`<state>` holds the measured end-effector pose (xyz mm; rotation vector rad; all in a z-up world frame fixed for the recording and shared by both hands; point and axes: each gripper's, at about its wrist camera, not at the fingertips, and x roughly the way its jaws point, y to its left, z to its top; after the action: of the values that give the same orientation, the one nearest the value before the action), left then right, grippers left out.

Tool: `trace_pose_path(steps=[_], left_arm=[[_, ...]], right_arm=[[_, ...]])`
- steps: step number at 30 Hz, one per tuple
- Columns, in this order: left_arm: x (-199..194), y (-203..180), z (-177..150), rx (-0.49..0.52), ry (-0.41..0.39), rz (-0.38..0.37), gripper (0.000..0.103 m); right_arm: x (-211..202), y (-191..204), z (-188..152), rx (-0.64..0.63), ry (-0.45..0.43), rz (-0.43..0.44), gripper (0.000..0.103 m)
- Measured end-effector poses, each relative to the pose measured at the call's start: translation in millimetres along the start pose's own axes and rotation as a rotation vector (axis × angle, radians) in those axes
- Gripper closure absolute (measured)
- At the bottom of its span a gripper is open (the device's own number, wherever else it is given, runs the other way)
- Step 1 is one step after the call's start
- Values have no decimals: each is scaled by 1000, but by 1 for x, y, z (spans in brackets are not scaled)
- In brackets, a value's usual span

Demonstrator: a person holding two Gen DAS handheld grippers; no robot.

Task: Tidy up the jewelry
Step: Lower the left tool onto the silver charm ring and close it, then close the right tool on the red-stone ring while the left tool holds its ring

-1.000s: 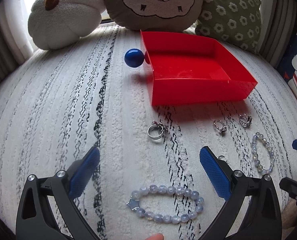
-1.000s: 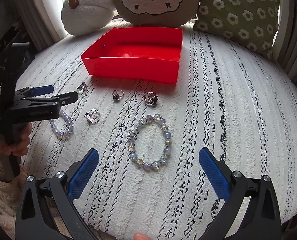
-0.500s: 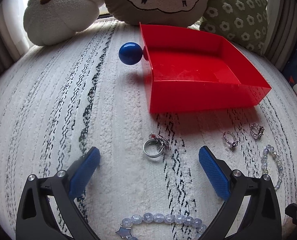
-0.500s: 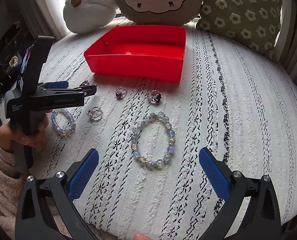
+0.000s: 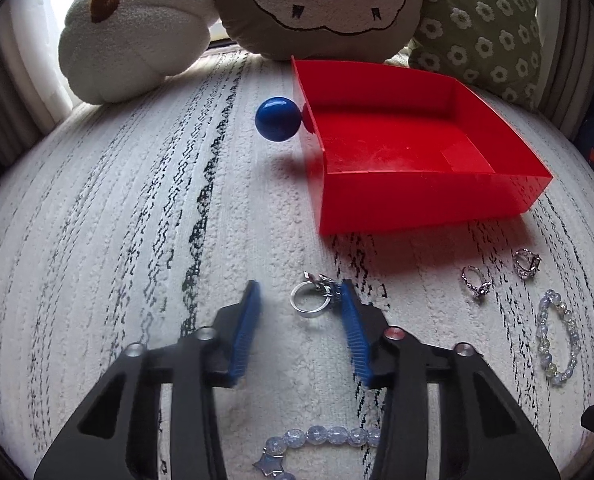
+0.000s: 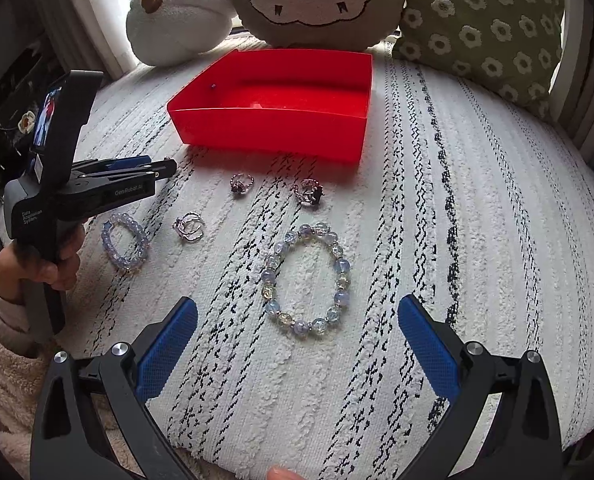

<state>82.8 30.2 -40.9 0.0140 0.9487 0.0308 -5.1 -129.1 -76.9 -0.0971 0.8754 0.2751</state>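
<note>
Lying between the left gripper's (image 5: pixel 299 296) narrowed, just-closing fingers, the silver ring (image 5: pixel 312 300) touches the right one.

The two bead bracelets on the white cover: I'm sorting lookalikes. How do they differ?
The pale blue bead bracelet with a star charm has evenly coloured beads; the mixed bead bracelet alternates blue with yellowish-clear beads and shows no charm. In the right wrist view the star one lies left, the mixed one near the middle. Both lie flat, closed loops, on the white woven cover.
</note>
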Motion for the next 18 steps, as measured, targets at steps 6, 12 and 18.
trace_pose_path(steps=[6, 12, 18], left_arm=[[-3, -9, -2, 44, -2, 7, 80], [-9, -6, -3, 26, 3, -34, 80], [-31, -3, -11, 16, -5, -70, 80]], right_arm=[[0, -1, 1, 3, 1, -1, 4], [2, -1, 1, 3, 3, -2, 4], [3, -6, 2, 18, -5, -11, 4]])
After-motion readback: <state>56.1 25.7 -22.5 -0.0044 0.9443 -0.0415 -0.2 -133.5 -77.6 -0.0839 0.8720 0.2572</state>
